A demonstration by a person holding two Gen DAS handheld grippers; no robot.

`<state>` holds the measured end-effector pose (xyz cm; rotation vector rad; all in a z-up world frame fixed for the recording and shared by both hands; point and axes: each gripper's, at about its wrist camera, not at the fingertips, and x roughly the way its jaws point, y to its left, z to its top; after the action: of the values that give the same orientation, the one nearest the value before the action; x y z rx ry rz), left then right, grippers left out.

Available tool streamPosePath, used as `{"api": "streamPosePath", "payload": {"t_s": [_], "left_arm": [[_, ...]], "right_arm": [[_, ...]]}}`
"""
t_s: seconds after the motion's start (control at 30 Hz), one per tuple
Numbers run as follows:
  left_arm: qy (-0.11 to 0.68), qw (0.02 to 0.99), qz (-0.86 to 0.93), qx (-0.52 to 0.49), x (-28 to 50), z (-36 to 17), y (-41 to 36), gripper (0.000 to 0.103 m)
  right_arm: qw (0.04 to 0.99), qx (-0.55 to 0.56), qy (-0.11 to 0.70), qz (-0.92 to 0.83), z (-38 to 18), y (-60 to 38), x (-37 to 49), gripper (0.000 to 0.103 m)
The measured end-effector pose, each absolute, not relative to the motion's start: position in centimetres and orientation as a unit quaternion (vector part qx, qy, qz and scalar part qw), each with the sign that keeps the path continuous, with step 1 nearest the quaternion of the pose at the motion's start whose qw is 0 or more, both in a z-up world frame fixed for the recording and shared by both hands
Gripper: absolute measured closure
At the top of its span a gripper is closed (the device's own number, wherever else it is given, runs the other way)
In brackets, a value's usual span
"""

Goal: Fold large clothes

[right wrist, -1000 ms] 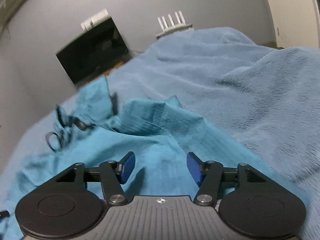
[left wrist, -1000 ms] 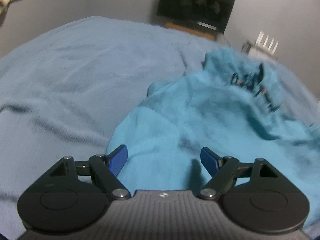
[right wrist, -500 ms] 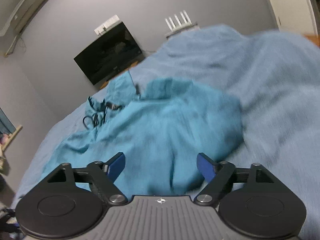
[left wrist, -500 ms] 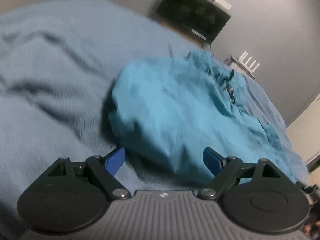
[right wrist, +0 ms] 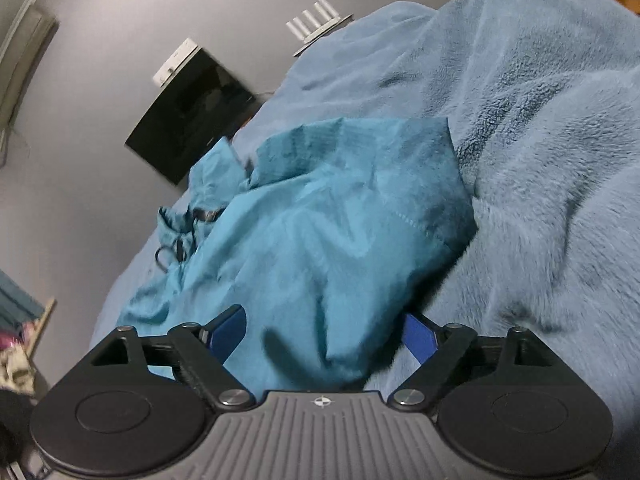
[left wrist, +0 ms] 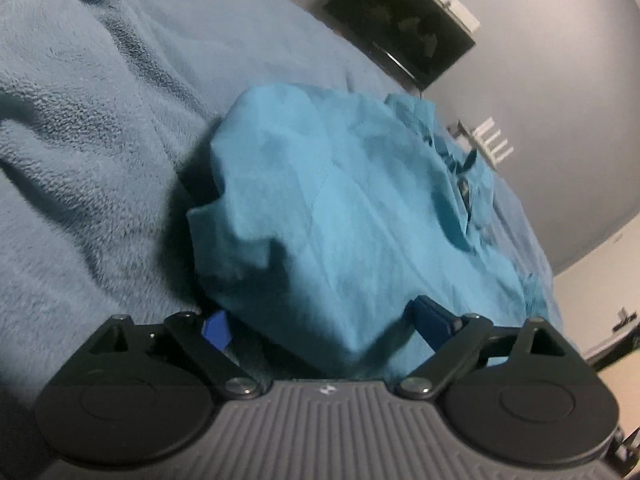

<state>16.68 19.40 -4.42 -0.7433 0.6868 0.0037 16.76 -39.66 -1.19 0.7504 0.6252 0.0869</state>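
A large teal garment point(left wrist: 340, 208) lies bunched on a blue fleece blanket point(left wrist: 88, 128). In the left wrist view its near left edge bulges between my left gripper's point(left wrist: 324, 324) open blue fingers point(left wrist: 430, 318). In the right wrist view the garment point(right wrist: 320, 240) has its near right edge between my right gripper's point(right wrist: 324, 332) open blue fingers point(right wrist: 418, 334). Dark cords or loops point(right wrist: 176, 246) show at the garment's far end. Neither gripper is closed on the cloth.
The fleece blanket point(right wrist: 540, 160) rises in thick folds to the right of the garment. A black screen point(left wrist: 400, 36) and a white router point(left wrist: 492, 142) stand against the grey wall beyond the bed. Clutter point(right wrist: 16, 344) sits at the left.
Both grippers have dropped low and closed in on the garment's near edge, so cloth now sits between each pair of open fingers. The views have tilted.
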Motion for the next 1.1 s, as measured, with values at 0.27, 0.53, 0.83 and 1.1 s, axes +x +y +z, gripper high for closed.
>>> {"api": "streamPosePath", "payload": {"t_s": [0.27,0.53,0.83,1.1], "left_arm": [[0.296,0.865,0.048,-0.401,17.7,-6.2,21.0,0.040],[0.286,0.902,0.041,-0.321,15.7,-3.2,18.7,0.085],[0.304,0.909,0.023,-0.285,8.3,0.5,18.3,0.087],[0.331,0.908,0.006,-0.258,1.7,3.6,18.6,0.087]], "right_arm": [[0.882,0.396,0.254,0.006,-2.3,-40.8,19.9,0.050],[0.919,0.332,0.209,0.022,0.0,-39.4,18.0,0.087],[0.921,0.324,0.211,0.053,3.1,-41.6,13.0,0.088],[0.914,0.311,0.246,0.088,4.8,-44.2,6.5,0.088]]}}
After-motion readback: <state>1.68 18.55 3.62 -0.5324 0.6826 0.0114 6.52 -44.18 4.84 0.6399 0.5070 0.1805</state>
